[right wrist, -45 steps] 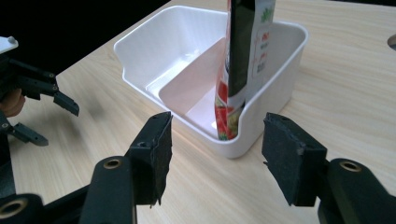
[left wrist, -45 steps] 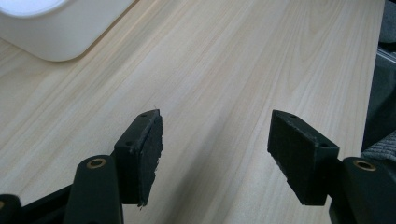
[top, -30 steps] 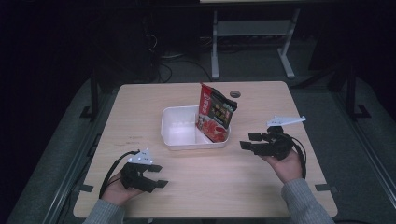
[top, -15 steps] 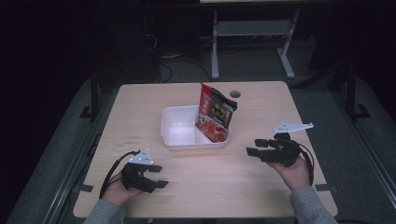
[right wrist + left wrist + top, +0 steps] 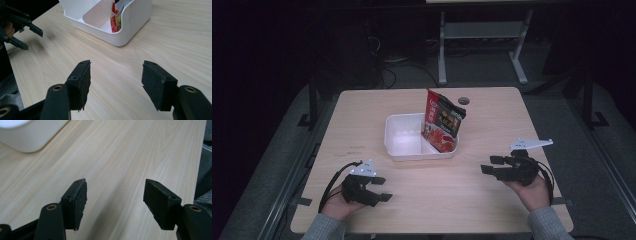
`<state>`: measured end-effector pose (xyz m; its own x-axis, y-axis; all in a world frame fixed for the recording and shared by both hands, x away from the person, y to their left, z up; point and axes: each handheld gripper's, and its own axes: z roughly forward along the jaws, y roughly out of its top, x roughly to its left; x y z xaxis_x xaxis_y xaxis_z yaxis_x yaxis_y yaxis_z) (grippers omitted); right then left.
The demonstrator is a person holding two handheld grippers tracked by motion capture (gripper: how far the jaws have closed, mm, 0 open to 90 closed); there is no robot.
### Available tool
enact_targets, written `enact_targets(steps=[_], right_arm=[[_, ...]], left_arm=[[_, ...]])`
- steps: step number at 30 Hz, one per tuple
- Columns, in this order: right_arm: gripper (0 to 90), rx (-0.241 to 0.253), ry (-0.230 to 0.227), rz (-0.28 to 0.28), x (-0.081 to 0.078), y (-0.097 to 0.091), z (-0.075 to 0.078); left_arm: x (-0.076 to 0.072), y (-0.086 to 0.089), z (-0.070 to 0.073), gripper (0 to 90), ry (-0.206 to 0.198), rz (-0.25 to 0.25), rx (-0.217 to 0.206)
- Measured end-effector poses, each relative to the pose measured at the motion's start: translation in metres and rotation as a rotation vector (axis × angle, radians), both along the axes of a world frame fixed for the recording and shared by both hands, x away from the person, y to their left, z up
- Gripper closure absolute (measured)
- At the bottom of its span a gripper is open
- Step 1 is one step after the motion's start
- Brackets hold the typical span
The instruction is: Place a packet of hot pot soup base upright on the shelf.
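In the high view, the red printed snack packet (image 5: 442, 121) stood upright in the right end of the white rectangular plastic tub (image 5: 404, 151) at the middle of the pale wooden bench (image 5: 492, 200). The left claw (image 5: 379, 189) lay near the tub's front left; the right claw (image 5: 492, 165), front right of it, was the apt one to back clear without nudging the tub.

In the left gripper view, its jaws stood apart over bare wood.

In the right gripper view, the right claw's jaws, empty, had just been widening slightly, facing the tub (image 5: 130, 25).
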<state>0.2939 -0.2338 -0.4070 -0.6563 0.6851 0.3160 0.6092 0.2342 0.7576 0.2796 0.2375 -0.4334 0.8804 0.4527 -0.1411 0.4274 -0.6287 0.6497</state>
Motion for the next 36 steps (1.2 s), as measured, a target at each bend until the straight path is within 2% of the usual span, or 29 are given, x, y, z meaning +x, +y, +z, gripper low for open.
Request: enact_targets(steps=[23,29,36], right_arm=[[34.6,-0.012,0.042,-0.013,-0.021,-0.015,-0.019],[33.8,-0.014,0.040,-0.008,-0.027,-0.015,-0.024],[30.9,-0.044,0.030,0.004,-0.037,-0.012,-0.033]], left_arm=[[0.000,-0.002,-0.001,34.1,0.001,-0.005,0.008],[0.000,-0.003,-0.002,33.7,0.002,-0.005,0.007],[-0.001,-0.005,-0.004,31.3,0.013,-0.010,0.015]])
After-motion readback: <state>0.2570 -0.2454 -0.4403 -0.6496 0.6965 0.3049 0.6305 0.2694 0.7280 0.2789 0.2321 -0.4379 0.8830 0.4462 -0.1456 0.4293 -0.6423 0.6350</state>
